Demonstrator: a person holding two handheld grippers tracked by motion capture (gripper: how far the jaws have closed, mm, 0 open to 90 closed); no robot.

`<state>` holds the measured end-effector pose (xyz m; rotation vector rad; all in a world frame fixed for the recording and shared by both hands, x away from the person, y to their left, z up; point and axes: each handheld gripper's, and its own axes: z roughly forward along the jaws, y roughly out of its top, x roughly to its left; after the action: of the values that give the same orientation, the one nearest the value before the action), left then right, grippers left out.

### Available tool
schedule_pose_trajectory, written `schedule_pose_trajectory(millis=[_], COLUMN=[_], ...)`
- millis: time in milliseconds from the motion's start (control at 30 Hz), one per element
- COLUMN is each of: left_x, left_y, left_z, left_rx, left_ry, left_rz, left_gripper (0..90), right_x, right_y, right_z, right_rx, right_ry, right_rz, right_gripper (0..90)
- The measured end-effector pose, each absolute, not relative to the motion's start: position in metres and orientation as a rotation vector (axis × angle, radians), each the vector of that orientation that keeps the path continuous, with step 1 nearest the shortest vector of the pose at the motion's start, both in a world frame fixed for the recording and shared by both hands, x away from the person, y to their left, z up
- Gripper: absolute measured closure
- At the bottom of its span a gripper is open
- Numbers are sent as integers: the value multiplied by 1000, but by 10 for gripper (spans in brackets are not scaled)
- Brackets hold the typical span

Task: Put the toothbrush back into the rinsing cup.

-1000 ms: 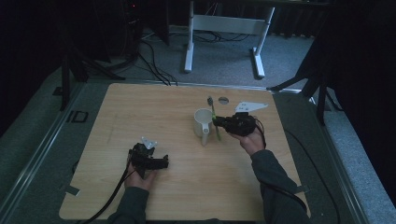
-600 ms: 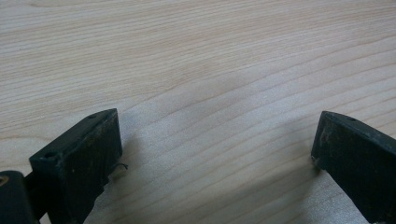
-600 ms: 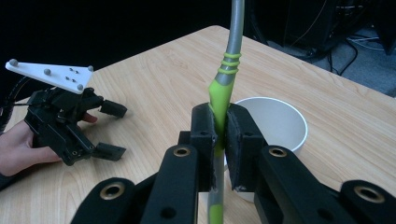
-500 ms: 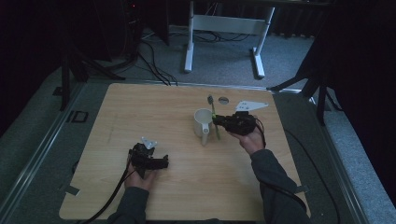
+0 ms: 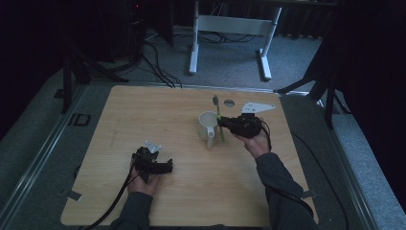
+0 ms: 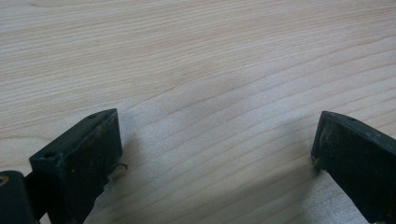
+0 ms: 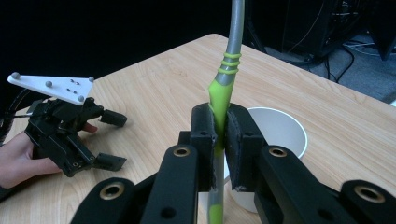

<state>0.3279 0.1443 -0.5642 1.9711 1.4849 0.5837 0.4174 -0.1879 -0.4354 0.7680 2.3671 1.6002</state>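
Observation:
A white mug (image 5: 208, 125) stands right of the table's middle, its handle towards the person. My right gripper (image 5: 221, 123) is at the mug's right side, shut on a utensil (image 5: 219, 116) with a green handle and a grey metal shaft. In the right gripper view the jaws (image 7: 220, 140) pinch the green handle (image 7: 218, 95) upright, with the mug (image 7: 278, 133) just behind it. My left gripper (image 5: 168, 166) rests on the wood near the front left. Its jaws (image 6: 215, 154) stand wide open over bare table, and it is also seen open from the right gripper view (image 7: 111, 140).
A small round grommet (image 5: 229, 102) sits in the wooden table (image 5: 143, 115) behind the mug. Beyond the far edge are a white desk frame (image 5: 230, 24) and floor cables (image 5: 153, 62). Dark stands flank both sides of the table.

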Motion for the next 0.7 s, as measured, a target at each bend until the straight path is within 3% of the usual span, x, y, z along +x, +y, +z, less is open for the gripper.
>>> schedule_pose_trajectory(millis=[700], left_x=[328], left_y=[144], left_z=[-564], left_rx=[1972], left_ry=[1484], left_rz=[583], left_gripper=[19], right_x=[418], right_y=[-187], right_z=[-432], right_rx=[792], right_ry=[2320], right_rz=[1647], right_gripper=[819])
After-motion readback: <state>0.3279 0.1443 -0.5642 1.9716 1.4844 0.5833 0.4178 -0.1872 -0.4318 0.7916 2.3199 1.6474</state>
